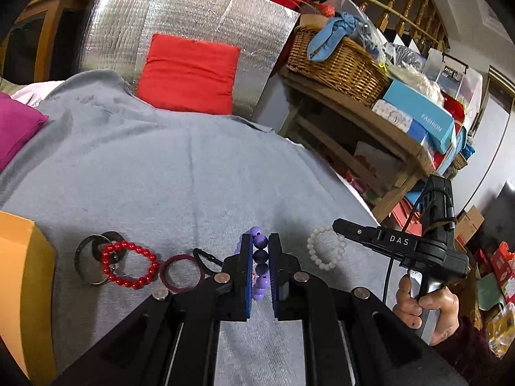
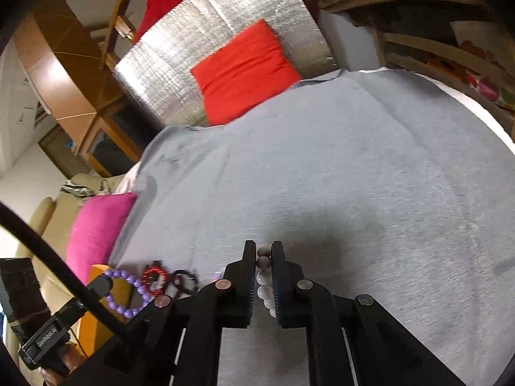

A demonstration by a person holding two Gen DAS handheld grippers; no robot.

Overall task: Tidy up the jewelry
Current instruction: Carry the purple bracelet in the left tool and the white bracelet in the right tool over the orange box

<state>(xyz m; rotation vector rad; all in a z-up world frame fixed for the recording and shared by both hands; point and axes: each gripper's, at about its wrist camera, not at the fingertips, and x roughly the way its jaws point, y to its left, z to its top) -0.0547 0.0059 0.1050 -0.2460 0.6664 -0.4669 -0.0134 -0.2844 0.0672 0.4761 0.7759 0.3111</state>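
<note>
A grey blanket carries a red bead bracelet, rings and cushions.

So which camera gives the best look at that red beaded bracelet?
The left wrist view: the red beaded bracelet lies whole and sharp on the grey blanket. The right wrist view shows it small, blurred and overlapped.

"FASHION" is showing on the blue box on the far right shelf; "DAS" is showing on the right gripper near it.
</note>
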